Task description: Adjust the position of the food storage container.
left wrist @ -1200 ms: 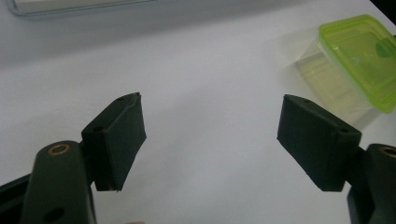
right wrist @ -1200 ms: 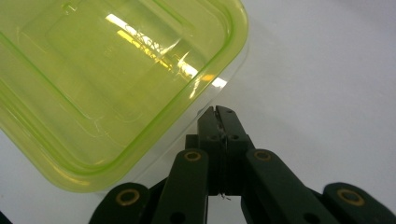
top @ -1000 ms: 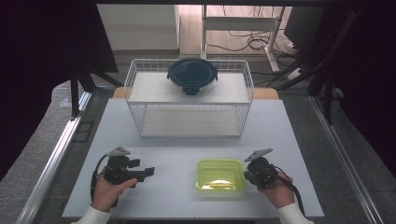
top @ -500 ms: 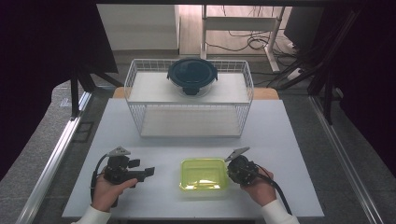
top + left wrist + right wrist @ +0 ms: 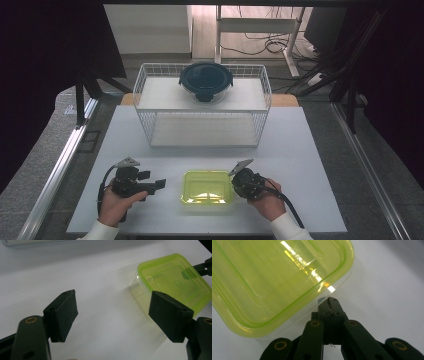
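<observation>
The right tongs (image 5: 331, 301) lie low on the white table (image 5: 310, 150), jaws pressed together, tips touching the clear square container's (image 5: 207, 188) glossy yellow-green lid (image 5: 269, 277). The left tongs (image 5: 112, 315) gape wide, angled toward it.

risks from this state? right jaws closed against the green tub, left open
1. The right hand-held gripper is shut, its tip at the side of the green-lidded container with nothing gripped; a further push could spin the container rather than slide it straight.
2. The left hand-held gripper is open beside the container; a push that way may bump the container into its jaws.
</observation>
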`<control>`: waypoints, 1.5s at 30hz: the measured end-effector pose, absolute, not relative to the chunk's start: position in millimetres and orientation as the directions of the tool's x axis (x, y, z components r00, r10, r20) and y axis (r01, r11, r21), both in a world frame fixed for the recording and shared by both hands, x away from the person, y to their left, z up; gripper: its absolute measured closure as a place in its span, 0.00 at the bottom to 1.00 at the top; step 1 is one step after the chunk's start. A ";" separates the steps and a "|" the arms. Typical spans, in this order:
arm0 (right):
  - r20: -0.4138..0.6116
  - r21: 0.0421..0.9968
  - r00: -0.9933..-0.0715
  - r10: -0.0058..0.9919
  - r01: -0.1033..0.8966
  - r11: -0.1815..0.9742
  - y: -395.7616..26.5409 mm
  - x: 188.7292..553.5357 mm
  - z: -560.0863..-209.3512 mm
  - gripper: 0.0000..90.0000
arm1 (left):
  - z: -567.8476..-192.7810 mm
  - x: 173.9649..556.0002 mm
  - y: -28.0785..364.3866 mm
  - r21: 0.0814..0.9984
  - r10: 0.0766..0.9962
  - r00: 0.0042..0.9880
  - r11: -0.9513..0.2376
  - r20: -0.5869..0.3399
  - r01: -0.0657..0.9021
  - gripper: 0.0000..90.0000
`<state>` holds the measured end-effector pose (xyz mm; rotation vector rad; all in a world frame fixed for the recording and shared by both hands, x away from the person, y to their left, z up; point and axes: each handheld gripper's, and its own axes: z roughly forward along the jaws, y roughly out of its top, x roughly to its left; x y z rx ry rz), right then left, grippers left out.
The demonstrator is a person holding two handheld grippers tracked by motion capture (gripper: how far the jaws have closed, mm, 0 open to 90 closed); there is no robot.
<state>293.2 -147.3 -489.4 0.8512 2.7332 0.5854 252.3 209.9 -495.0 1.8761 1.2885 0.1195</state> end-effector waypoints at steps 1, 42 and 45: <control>-0.094 0.435 -0.808 0.581 0.492 0.754 -146.6 292.5 -489.5 0.99 | -495.2 252.4 210.0 0.673 0.808 0.467 -0.122 -0.359 0.729 0.25; 0.283 0.761 -0.731 0.620 0.565 0.319 -197.4 274.6 -454.7 0.29 | -488.9 251.0 215.6 0.673 0.795 0.440 -0.053 -0.419 0.738 0.23; 0.301 0.756 -0.719 0.627 0.580 0.302 -197.8 275.6 -456.8 0.28 | -489.3 251.2 215.9 0.672 0.796 0.434 -0.047 -0.422 0.739 0.23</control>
